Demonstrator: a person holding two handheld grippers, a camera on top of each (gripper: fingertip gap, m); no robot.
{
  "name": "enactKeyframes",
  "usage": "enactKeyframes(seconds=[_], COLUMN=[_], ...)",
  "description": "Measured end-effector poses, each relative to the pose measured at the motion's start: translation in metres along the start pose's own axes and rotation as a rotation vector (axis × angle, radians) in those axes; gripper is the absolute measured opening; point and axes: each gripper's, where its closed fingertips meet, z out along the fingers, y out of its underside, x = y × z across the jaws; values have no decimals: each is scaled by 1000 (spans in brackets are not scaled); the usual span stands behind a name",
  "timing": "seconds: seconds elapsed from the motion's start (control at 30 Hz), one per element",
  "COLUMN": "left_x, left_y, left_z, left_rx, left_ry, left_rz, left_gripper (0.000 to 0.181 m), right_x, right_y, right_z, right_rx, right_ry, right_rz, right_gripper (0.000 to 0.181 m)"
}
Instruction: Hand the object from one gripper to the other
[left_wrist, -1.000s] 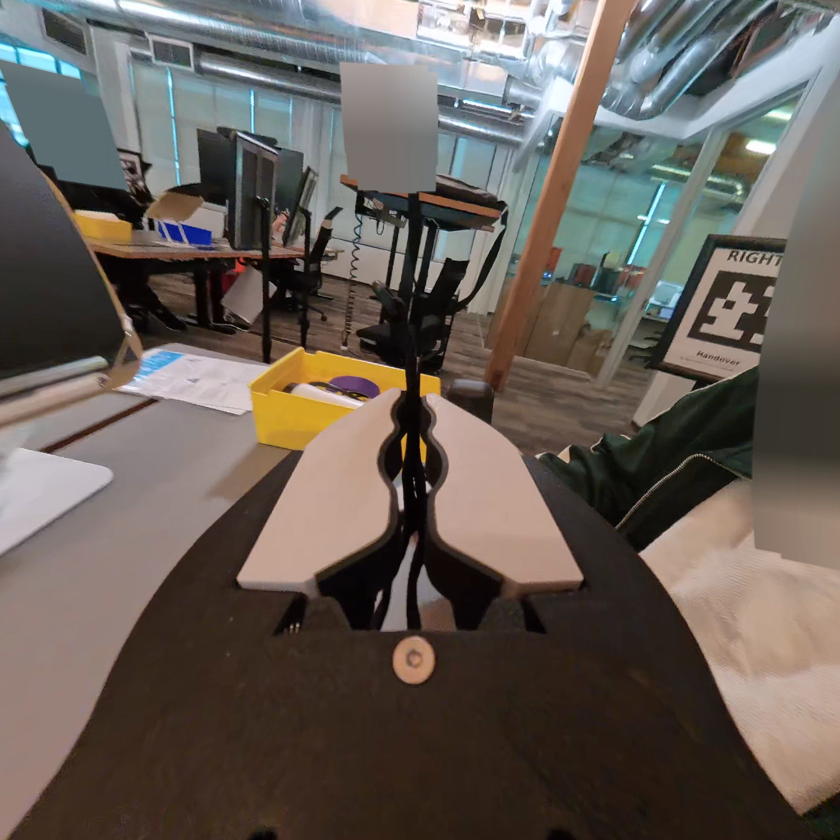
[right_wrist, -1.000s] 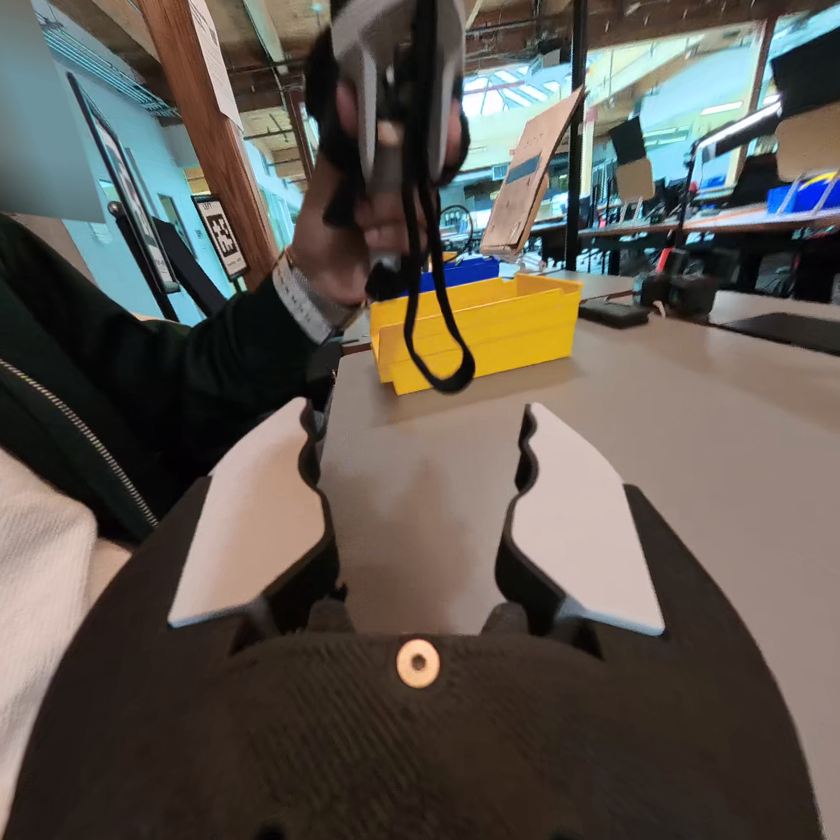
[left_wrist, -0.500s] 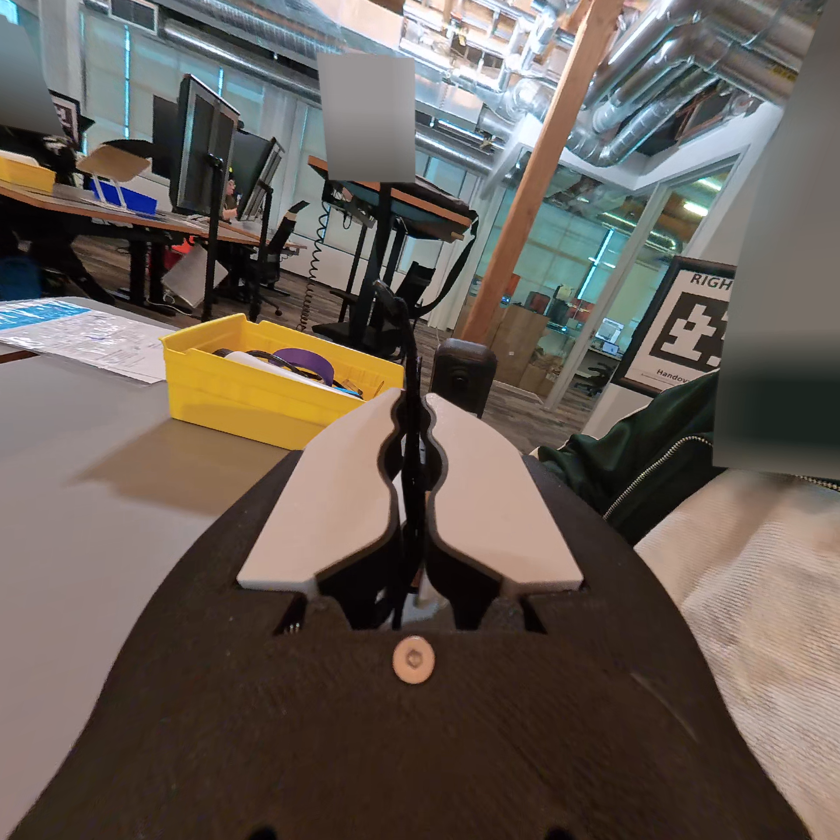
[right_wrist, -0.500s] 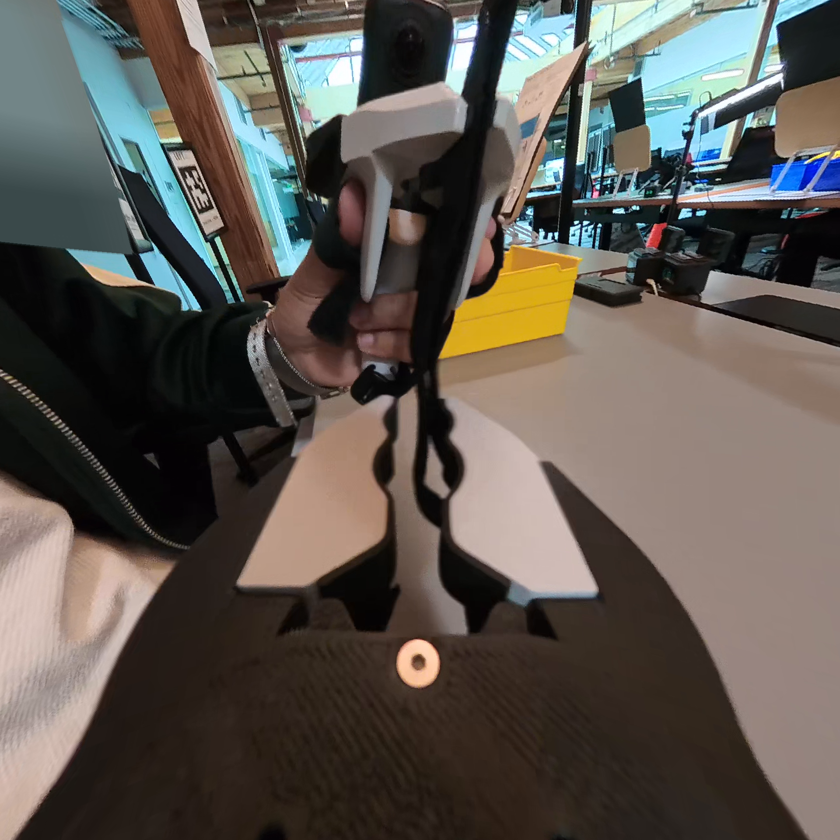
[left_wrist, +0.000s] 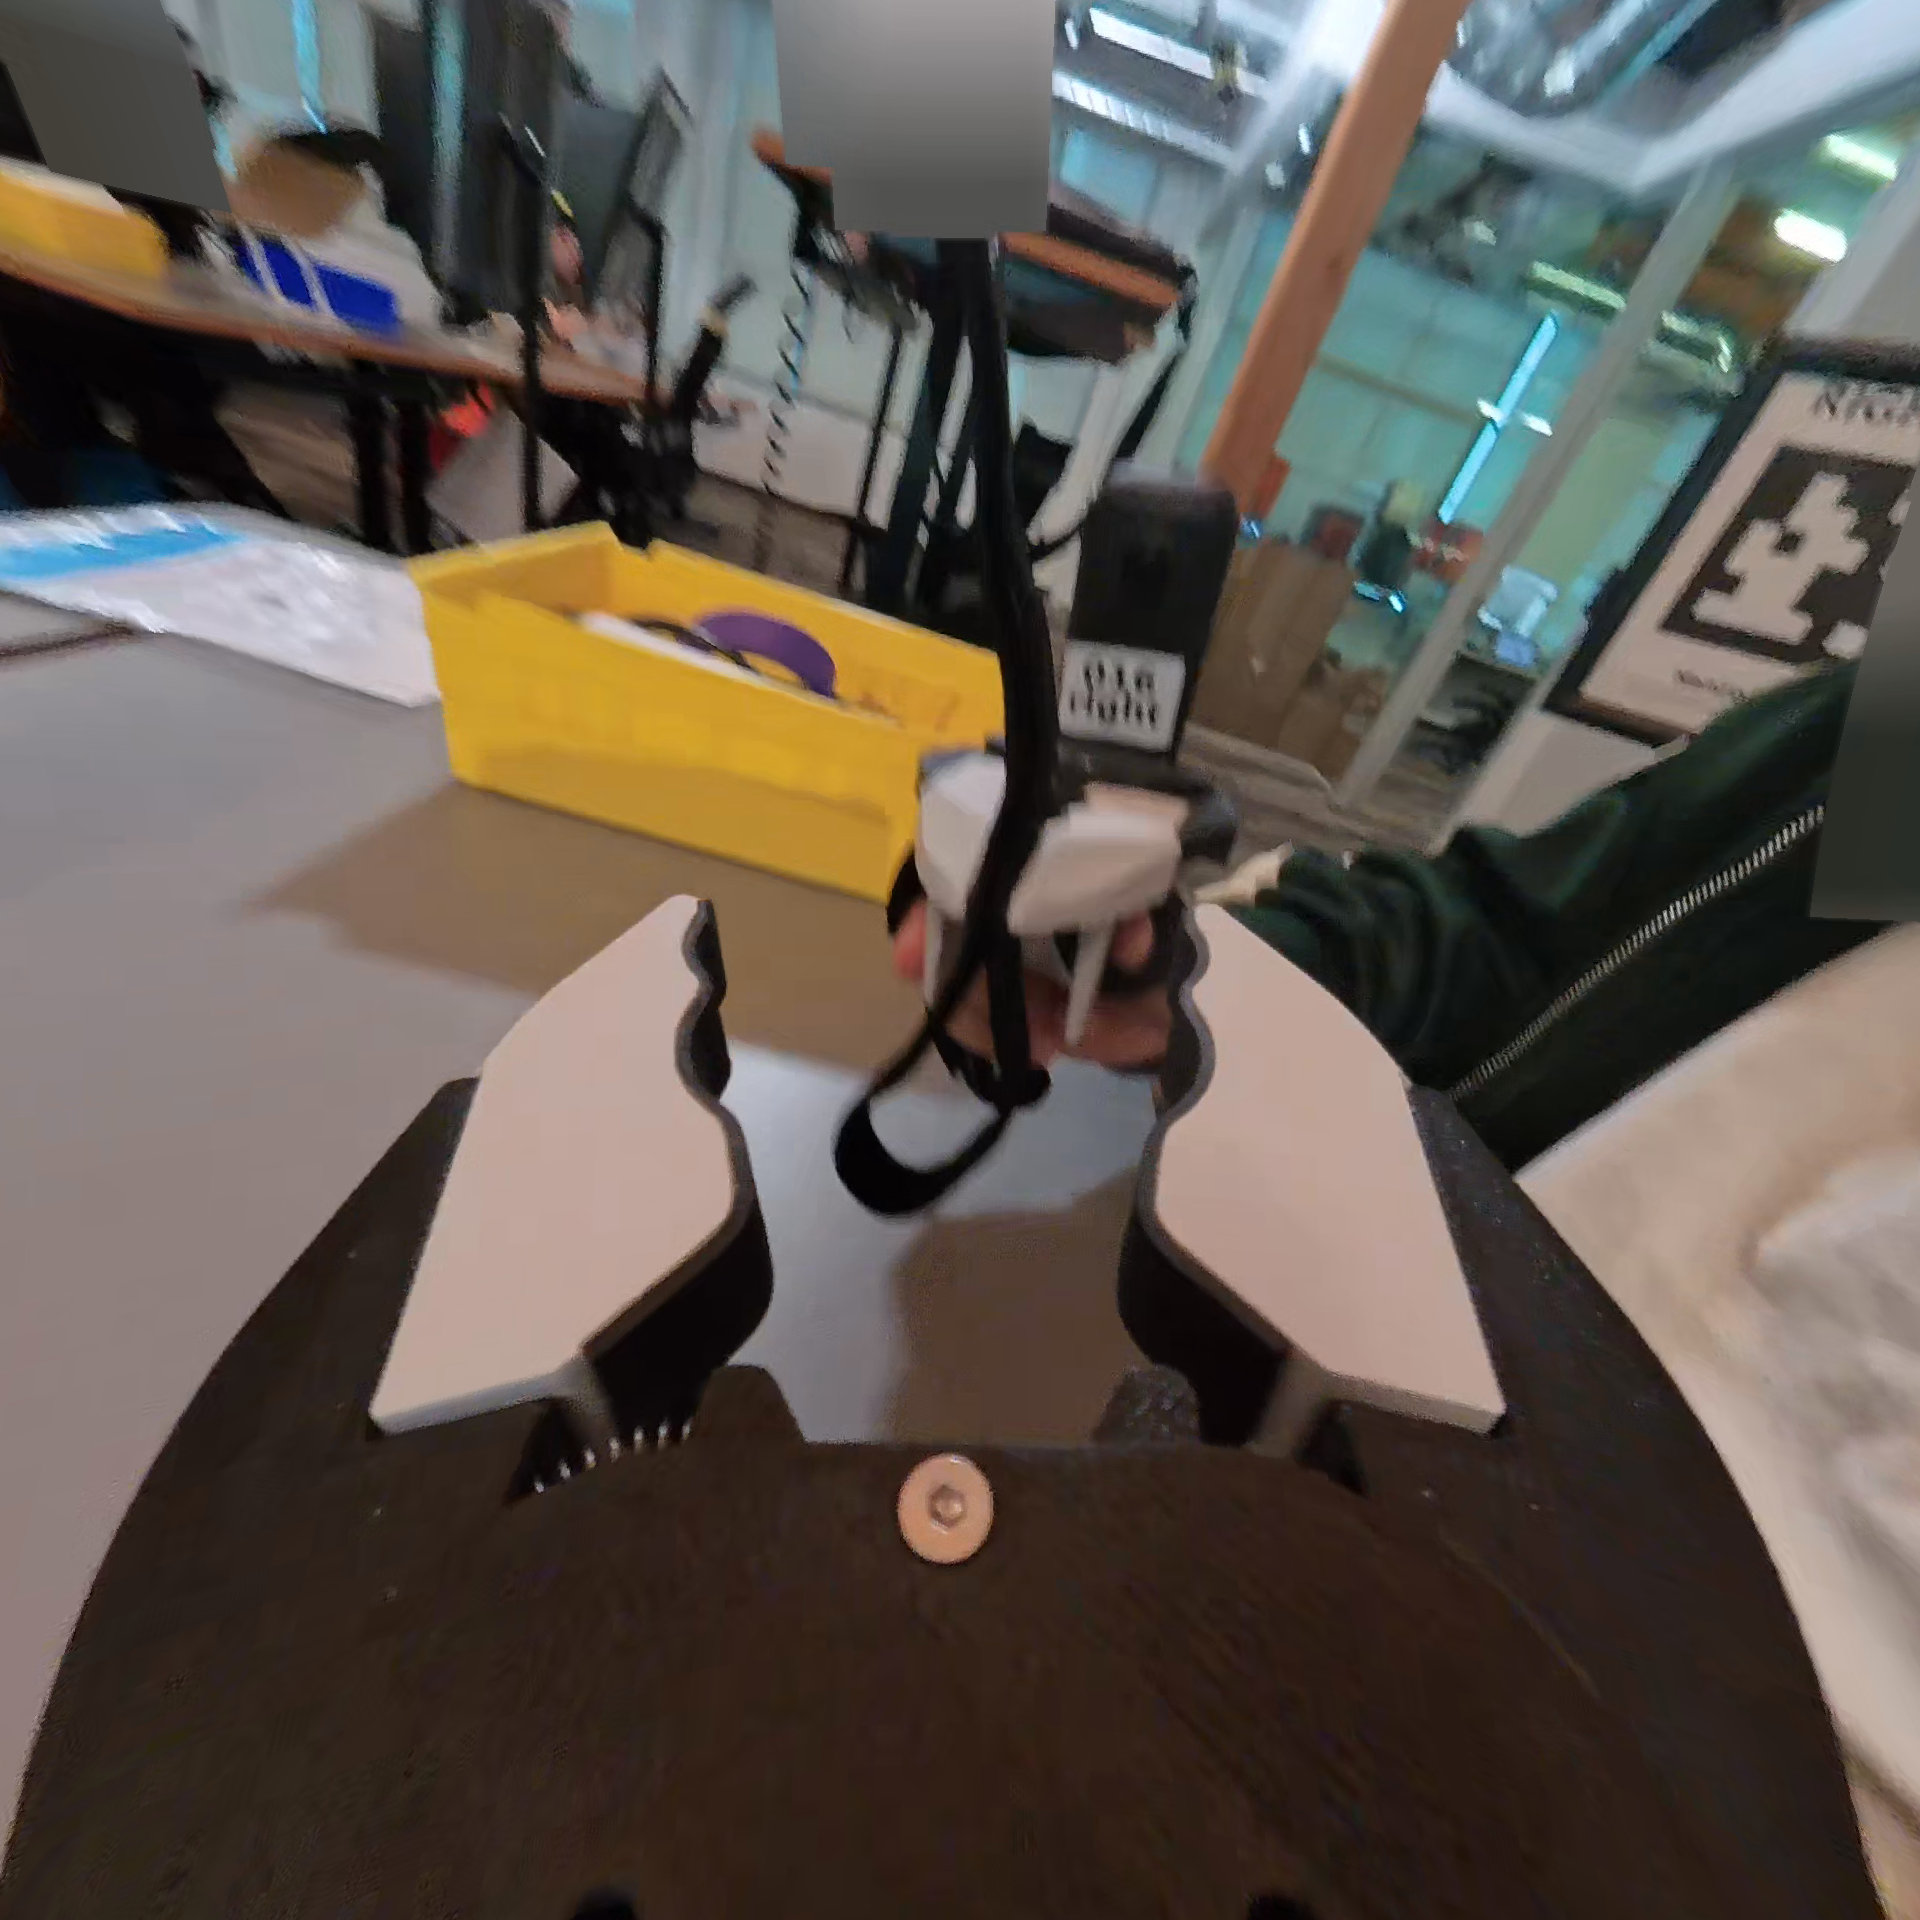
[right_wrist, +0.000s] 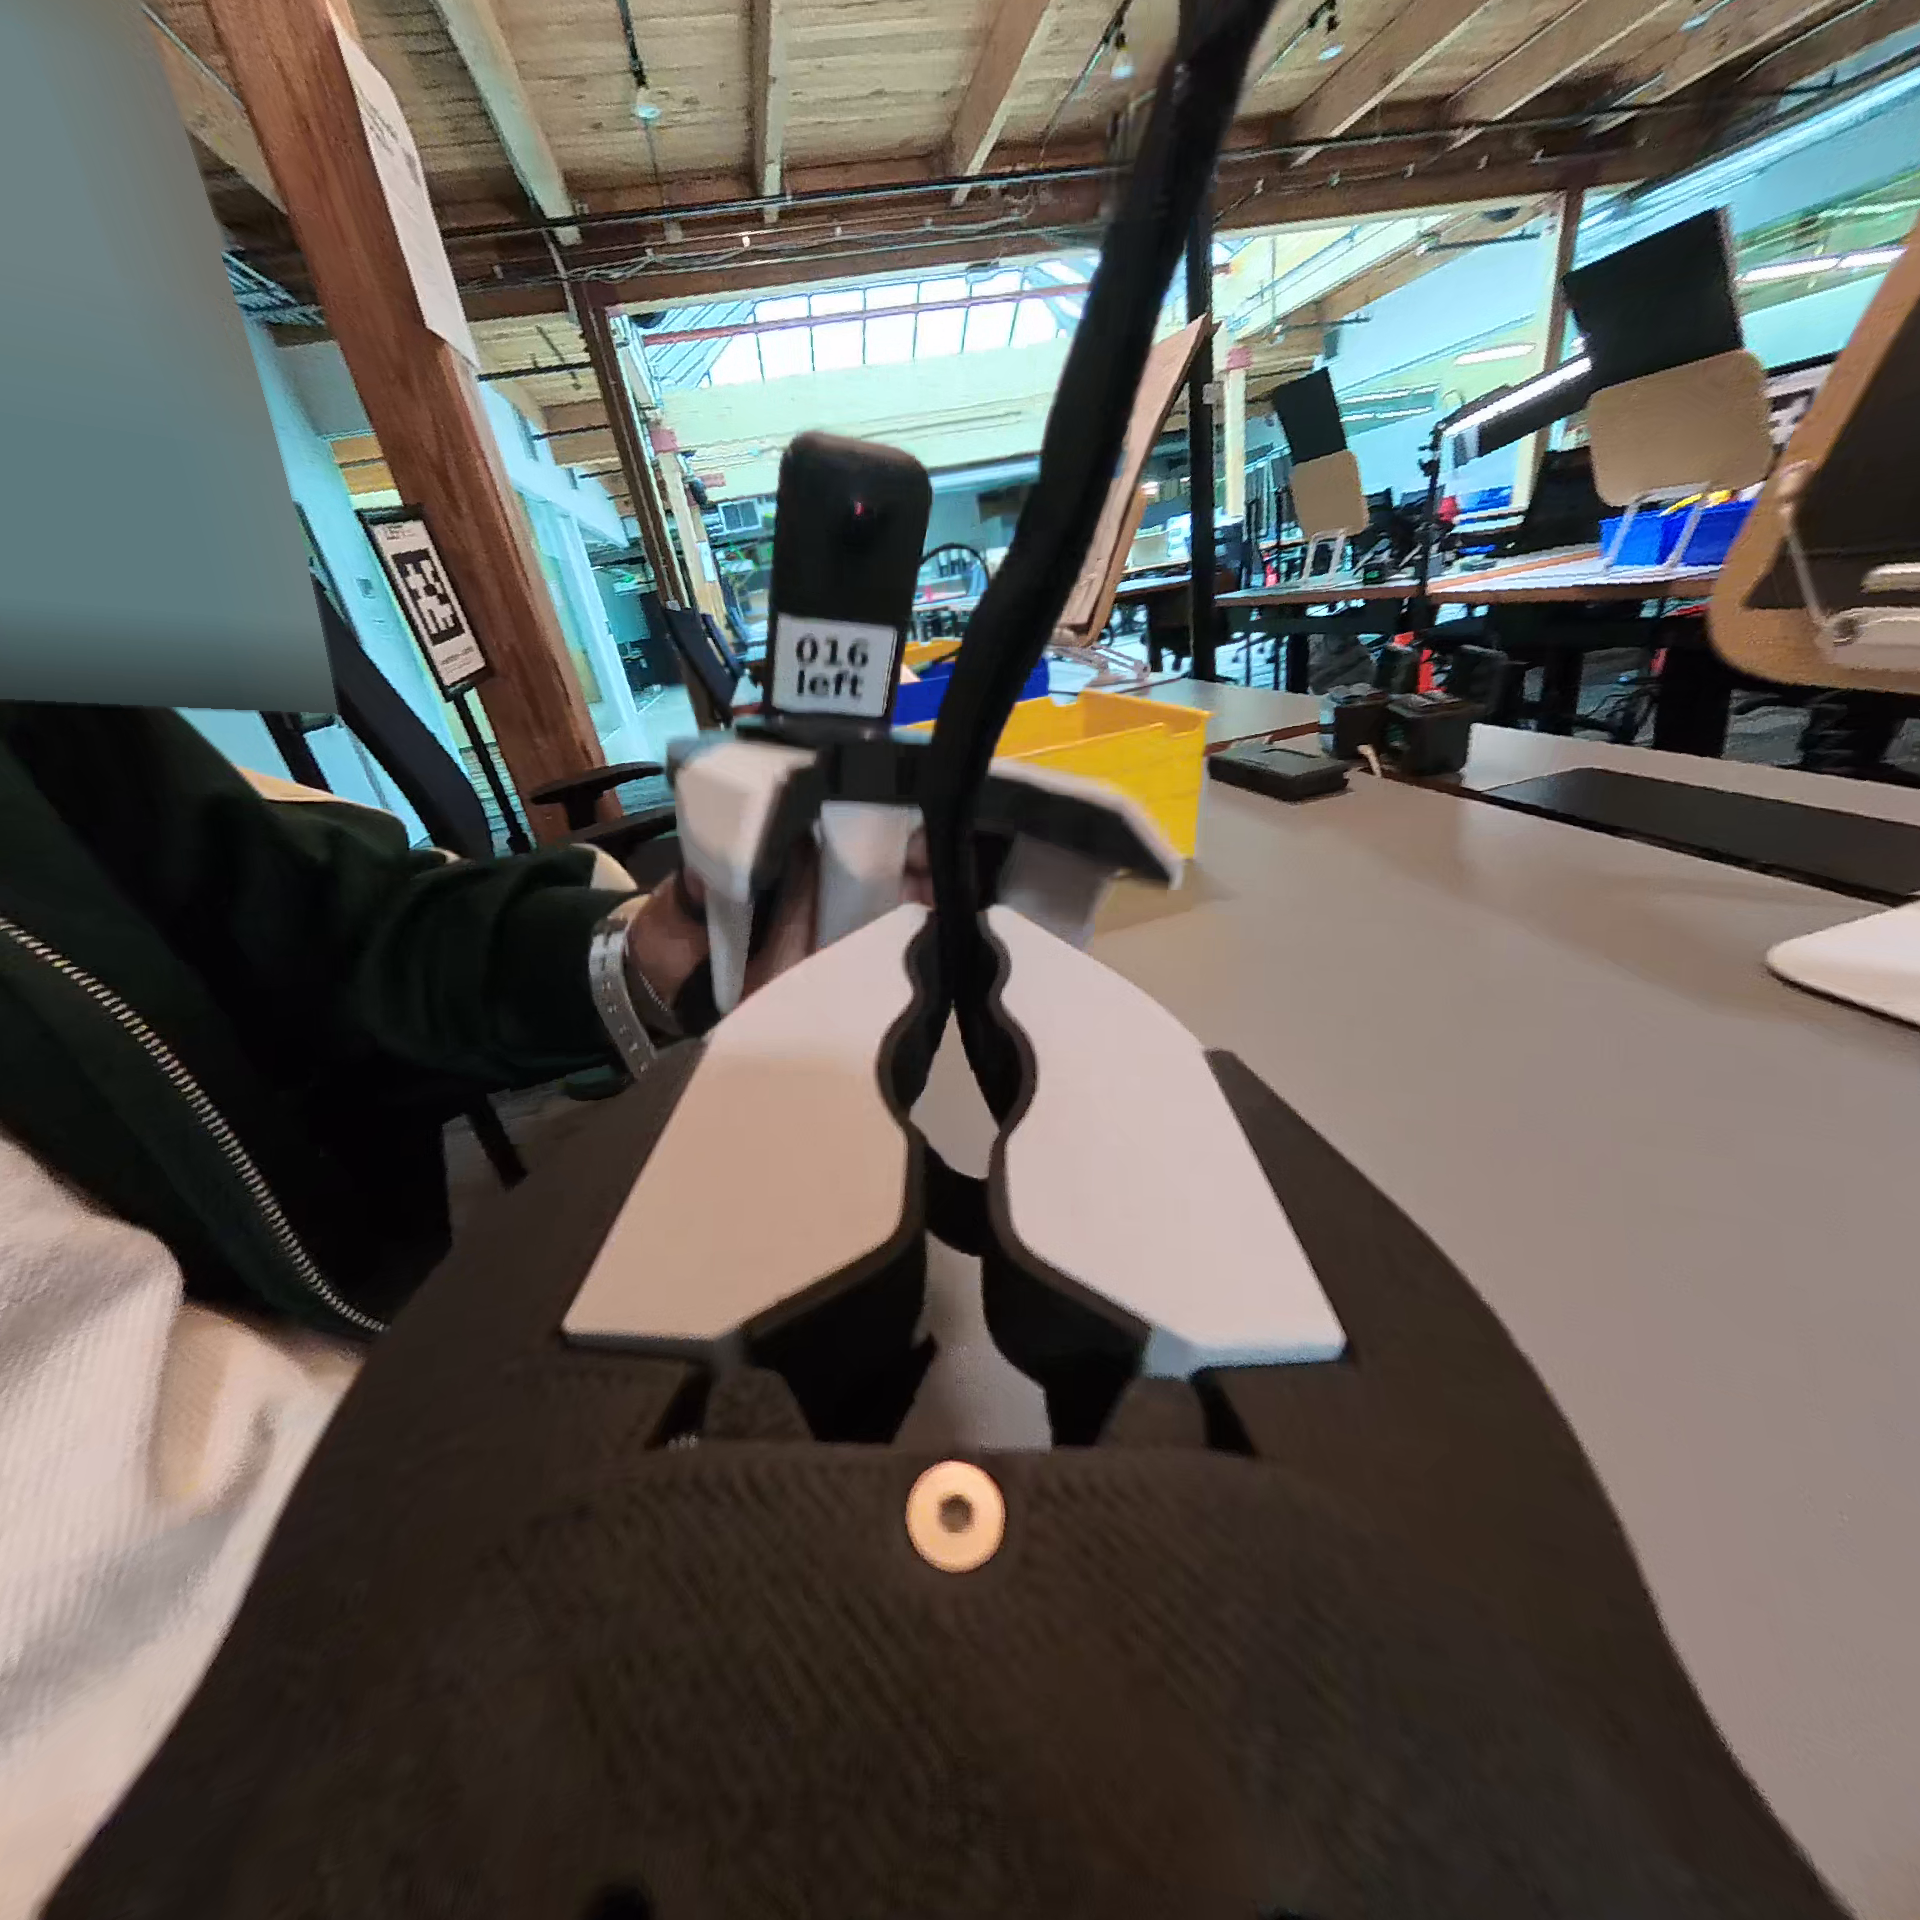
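Note:
The object is a black looped cord (right_wrist: 1049, 520). My right gripper (right_wrist: 956, 925) is shut on it near the fingertips. The cord rises past the top of the right wrist view and a short loop sits between the fingers. In the left wrist view the cord (left_wrist: 1013, 623) stands up from the right gripper (left_wrist: 997, 842) and its loop hangs below it, above the table. My left gripper (left_wrist: 945, 925) is open and empty, facing the right gripper a short way off. It also shows in the right wrist view (right_wrist: 904, 831), jaws apart, just behind the cord.
A yellow bin (left_wrist: 665, 748) with small items stands on the grey table (left_wrist: 208, 883) behind the grippers; it also shows in the right wrist view (right_wrist: 1122, 748). Paper sheets (left_wrist: 208, 592) lie at far left. A white base (right_wrist: 1849, 966) sits at right. A dark green sleeve (left_wrist: 1507, 935) is close by.
The right gripper closed on the cord's hanging loop. The left gripper then opened, let go of the cord and drew back, so the cord now hangs from the right gripper.

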Motion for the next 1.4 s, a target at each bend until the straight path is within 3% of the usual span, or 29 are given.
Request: enactKeyframes(seconds=[0.27, 0.57, 0.63, 0.8, 0.97, 1.17, 1.4], left_x=[-1, 11, 15, 22, 21, 21, 29], left_y=[54, 58, 56, 46, 33, 19, -15], left_z=[15, 14, 14, 13, 8, 2, -12], left_rx=[-193, -238, -236, -174, -106, -55, 32], left_ry=[37, 92, 116, 160, 171, 178, 258], left_rz=[-50, 6, -3, -44, -76, -92, -232], left_gripper=[57, 7, 7, 6, 6, 6, 6], right_x=[1, 0, 2, 19, 30, 48, 55], right_y=[-9, -15, -16, -14, -11, -6, -3], right_z=[-6, -8, -9, -9, -13, -22, -24], right_rx=[47, 83, 96, 118, 133, 138, 119], right_ry=[-22, -29, -27, 30, 37, 87, 123], right_rz=[-3, -1, 24, 159, 249, 372, 335], right_gripper=[5, 6, 9, 55, 58, 44, 54])
